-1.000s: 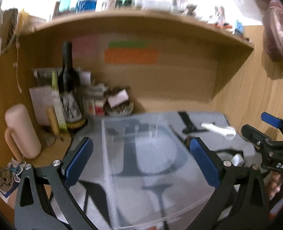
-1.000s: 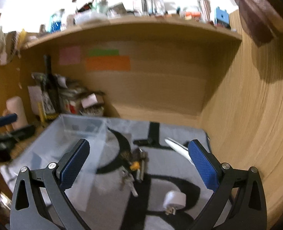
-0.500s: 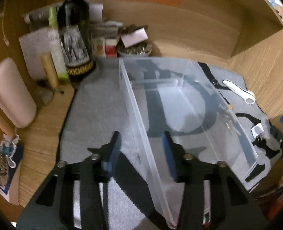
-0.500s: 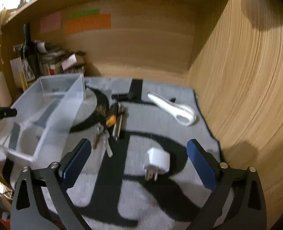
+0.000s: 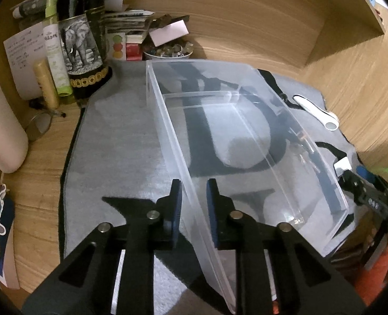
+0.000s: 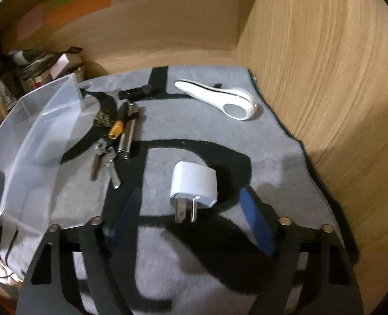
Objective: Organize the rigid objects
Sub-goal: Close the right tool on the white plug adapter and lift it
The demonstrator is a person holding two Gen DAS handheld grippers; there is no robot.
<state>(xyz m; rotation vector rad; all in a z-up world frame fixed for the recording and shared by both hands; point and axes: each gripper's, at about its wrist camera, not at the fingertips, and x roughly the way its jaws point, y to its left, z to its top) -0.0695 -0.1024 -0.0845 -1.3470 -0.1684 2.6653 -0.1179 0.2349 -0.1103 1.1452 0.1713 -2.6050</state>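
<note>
On the far left, outside the work, a wine bottle [image 5: 82, 34] stands at the mat's corner; the grey mat [image 5: 120, 141] carries everything else; the left gripper [image 5: 193, 204] straddles the near left wall of the clear bin [image 5: 167, 120], one blue pad on each side of that wall with slim gaps visible, so it looks closed down toward the wall but not plainly clamped; it reaches in low and level along the wall; the bin's compartments look empty, so the sorting seems barely begun, with the bin being steadied for loading; to the bin's right lie the keys [image 6: 104, 162], a metal cylinder [image 6: 128, 134] and an orange-tipped pen [image 6: 119, 123]; further right the white plug adapter [image 6: 194, 181] rests prongs toward the camera, between the spread fingers of the right gripper [image 6: 191, 220], tilted down over it; the likely next move is a short descent and a squeeze across the adapter's flat sides; the white handheld device [image 6: 217, 97] lies farthest right, well apart
</note>
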